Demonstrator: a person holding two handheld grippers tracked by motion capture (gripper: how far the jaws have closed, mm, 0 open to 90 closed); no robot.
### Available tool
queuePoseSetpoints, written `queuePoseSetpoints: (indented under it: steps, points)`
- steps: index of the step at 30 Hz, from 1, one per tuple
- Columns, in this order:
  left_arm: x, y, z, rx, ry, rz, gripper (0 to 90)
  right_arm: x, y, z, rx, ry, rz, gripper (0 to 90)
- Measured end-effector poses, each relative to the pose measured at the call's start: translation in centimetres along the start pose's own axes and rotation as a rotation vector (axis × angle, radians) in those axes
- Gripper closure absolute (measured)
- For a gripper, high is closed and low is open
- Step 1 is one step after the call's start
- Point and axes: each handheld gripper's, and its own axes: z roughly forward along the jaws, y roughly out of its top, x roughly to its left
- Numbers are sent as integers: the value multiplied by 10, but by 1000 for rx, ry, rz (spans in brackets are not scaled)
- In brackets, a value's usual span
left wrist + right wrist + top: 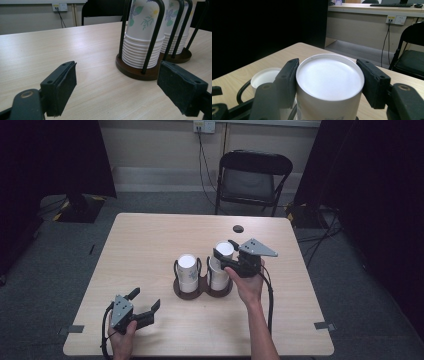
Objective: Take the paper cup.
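Two cup stacks (188, 272), one holder (202, 290)

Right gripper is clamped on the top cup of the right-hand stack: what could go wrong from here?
The right gripper pinches only the upside-down top cup near its base, so the thin paper may crush. The nested cups beneath may stick and lift with it. The holder may tip or drag, since the left gripper stands open, away from it.
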Motion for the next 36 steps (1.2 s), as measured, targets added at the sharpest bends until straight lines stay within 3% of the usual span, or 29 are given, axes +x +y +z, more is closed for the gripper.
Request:
queuePoseSetpoints:
  steps: [14,20,36]
  points:
    - [1,0,1,12,6,-14,160,1,7,-4,-26,-9,2,371]
    - [-2,0,1,6,18,15,160,-1,12,-10,-46,-1,16,372]
    - [3,1,1,22,9,-35,161,0,17,-31,-112,8,58,371]
